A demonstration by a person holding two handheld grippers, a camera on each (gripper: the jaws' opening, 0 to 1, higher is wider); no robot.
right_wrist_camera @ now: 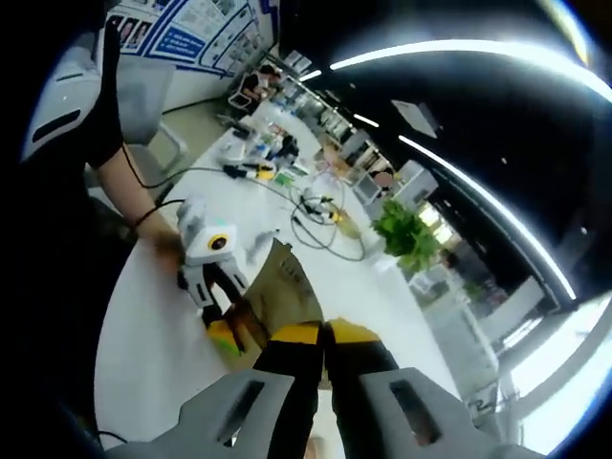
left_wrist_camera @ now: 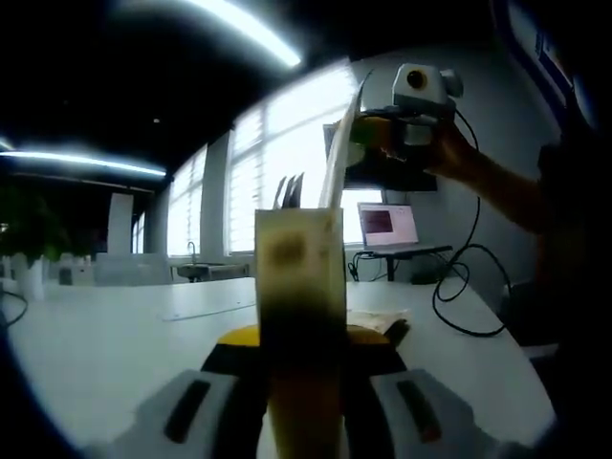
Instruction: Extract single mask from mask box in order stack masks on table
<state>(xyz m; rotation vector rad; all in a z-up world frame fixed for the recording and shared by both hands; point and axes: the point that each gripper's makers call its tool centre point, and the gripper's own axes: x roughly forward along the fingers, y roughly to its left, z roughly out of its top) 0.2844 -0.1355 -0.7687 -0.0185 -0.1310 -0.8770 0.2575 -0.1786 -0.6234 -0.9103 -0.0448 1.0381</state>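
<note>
Mask box point(left_wrist_camera: 298, 277) clamped upright in left tongs point(left_wrist_camera: 304, 382) above table point(left_wrist_camera: 115, 335).

Left claw point(left_wrist_camera: 304, 382) clamped shut low; right claw point(right_wrist_camera: 322, 356) closed, raised above it.

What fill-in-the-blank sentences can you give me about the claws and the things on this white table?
1. The left claw is clamped on a tan cardboard ___.
2. The right claw, held in a person's hand, pinches a white ___ rising from the top of that container.
3. In the right gripper view, a leafy green ___ stands beyond the table.

Missing words: box; mask; plant.
</note>
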